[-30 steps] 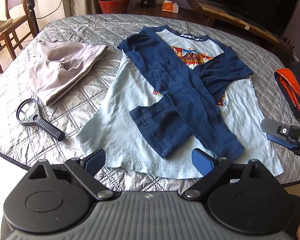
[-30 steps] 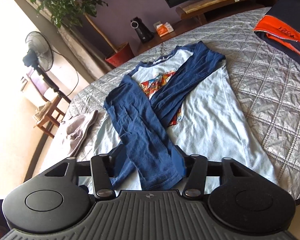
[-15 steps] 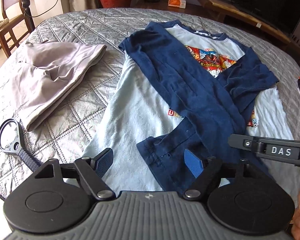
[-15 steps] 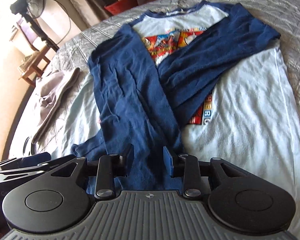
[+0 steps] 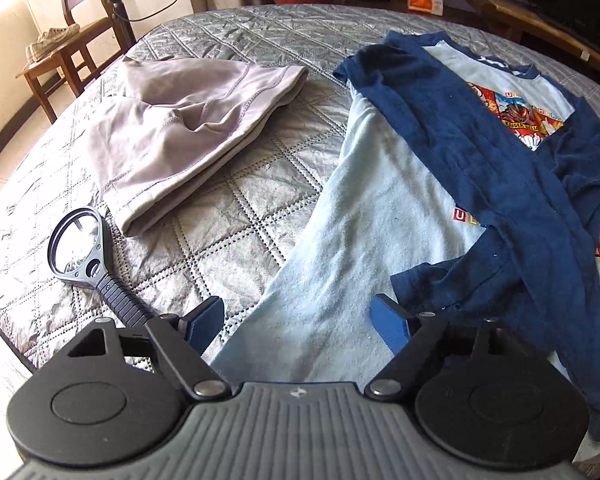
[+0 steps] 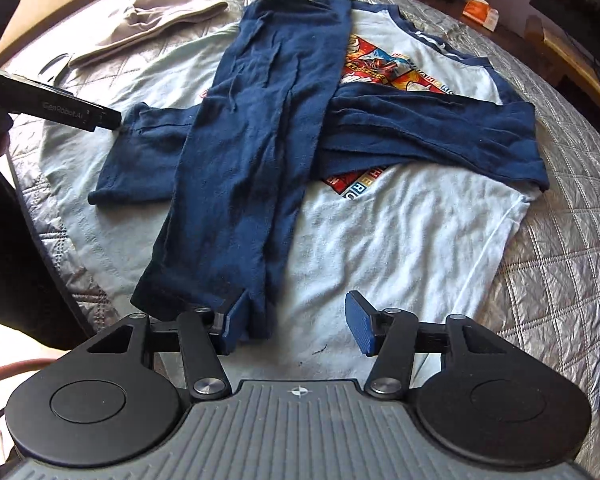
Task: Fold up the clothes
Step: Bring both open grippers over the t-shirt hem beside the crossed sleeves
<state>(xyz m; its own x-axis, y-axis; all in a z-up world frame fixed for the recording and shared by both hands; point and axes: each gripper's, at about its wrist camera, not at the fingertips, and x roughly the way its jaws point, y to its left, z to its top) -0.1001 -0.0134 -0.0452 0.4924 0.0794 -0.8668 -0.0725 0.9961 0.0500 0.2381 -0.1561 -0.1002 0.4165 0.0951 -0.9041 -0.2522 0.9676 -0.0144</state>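
Left view: the left gripper (image 5: 298, 326) hangs over the shirt (image 5: 364, 216) hem, jaws apart and widening, nothing pinched. Only here show a magnifier (image 5: 82, 254) and a chair (image 5: 66, 46) with shoes; grey shorts (image 5: 188, 136) lie beside the shirt.

Right view: the right gripper (image 6: 298, 322), jaws spreading, straddles the crossed sleeve's (image 6: 236, 200) cuff without squeezing it. Only here the whole shirt lies flat on the quilt (image 6: 560, 240).

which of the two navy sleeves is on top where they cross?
The long sleeve running from the shoulder down toward the hem near the right tool. It lies over the other sleeve, which runs sideways across the chest print and passes beneath it.
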